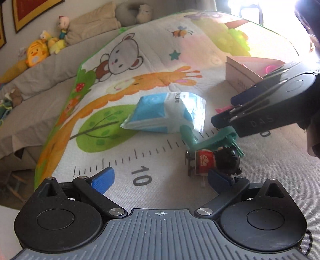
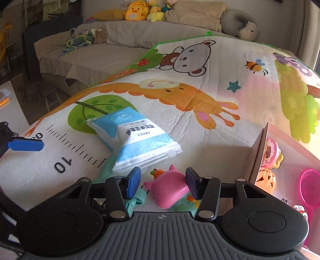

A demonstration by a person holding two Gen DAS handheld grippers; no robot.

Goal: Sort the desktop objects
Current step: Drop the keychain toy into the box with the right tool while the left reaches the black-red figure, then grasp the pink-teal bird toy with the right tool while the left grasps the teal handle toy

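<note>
A blue-and-white tissue pack (image 1: pixel 166 114) lies on the cartoon play mat and also shows in the right wrist view (image 2: pixel 138 140). A teal plastic toy (image 1: pixel 210 138) lies beside it, next to a small figure with black hair and a red body (image 1: pixel 216 162). My left gripper (image 1: pixel 160 178) is open low over the mat; its right finger (image 1: pixel 218 178) is by the figure. My right gripper (image 2: pixel 163 180) is open around a pink pig toy (image 2: pixel 170 190) without closing on it. It shows from the side in the left wrist view (image 1: pixel 224 112).
An open pink box (image 2: pixel 258 158) at the right holds several toys, among them a pink racket (image 2: pixel 310 186) and an orange pumpkin (image 2: pixel 266 178). A grey sofa with plush toys (image 2: pixel 136 10) stands behind the mat. The mat's edge drops off at the left.
</note>
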